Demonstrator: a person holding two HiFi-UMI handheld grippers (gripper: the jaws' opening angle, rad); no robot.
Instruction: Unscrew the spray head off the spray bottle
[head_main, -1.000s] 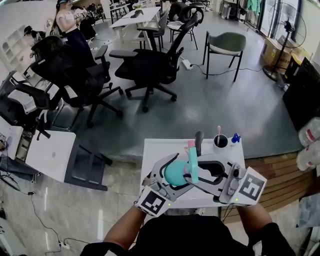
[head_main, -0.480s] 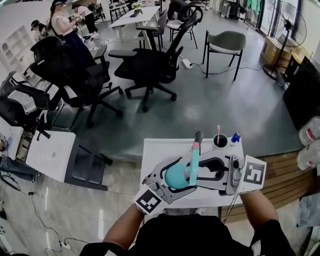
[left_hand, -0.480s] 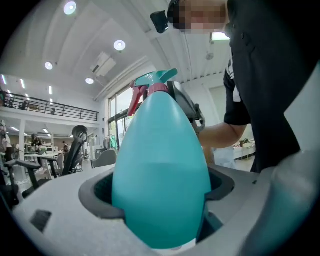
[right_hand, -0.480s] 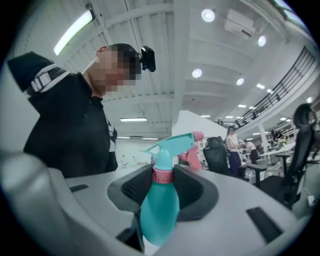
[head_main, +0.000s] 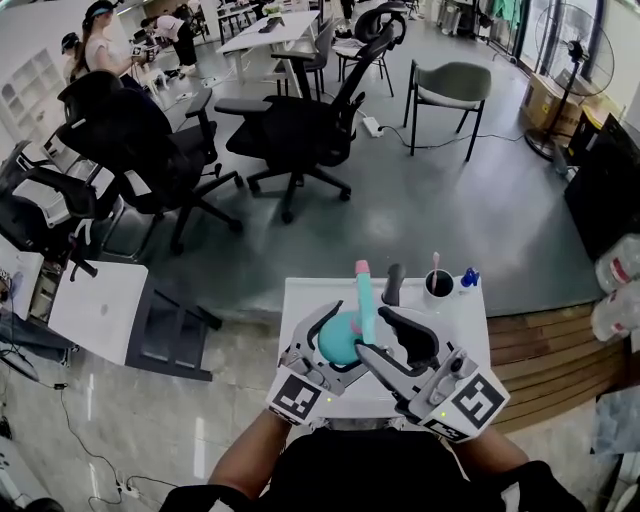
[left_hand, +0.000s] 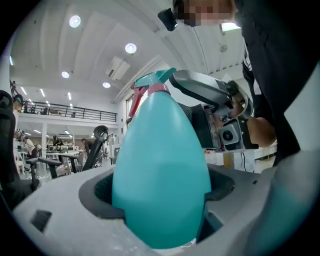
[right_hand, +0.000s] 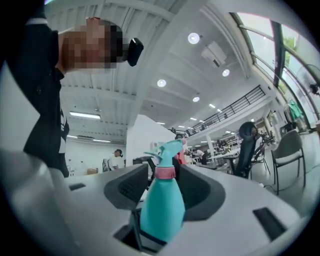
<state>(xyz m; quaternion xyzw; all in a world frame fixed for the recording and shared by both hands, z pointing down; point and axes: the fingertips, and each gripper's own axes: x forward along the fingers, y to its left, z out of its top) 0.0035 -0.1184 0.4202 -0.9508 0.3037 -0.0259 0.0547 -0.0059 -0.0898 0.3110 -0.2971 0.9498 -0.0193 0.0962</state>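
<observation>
Smooth teal plastic spray bottle (left_hand: 160, 170), matt grey plastic fingers (left_hand: 50, 220), glossy floor (head_main: 450, 200)

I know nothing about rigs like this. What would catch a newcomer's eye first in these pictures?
A bright teal spray bottle with a pink collar, clamped round its body by the left tool above a small white table. The right tool has just been opening its jaws, and the bottle's neck stands between them, not squeezed. Behind, black office chairs crowd a grey floor.
</observation>
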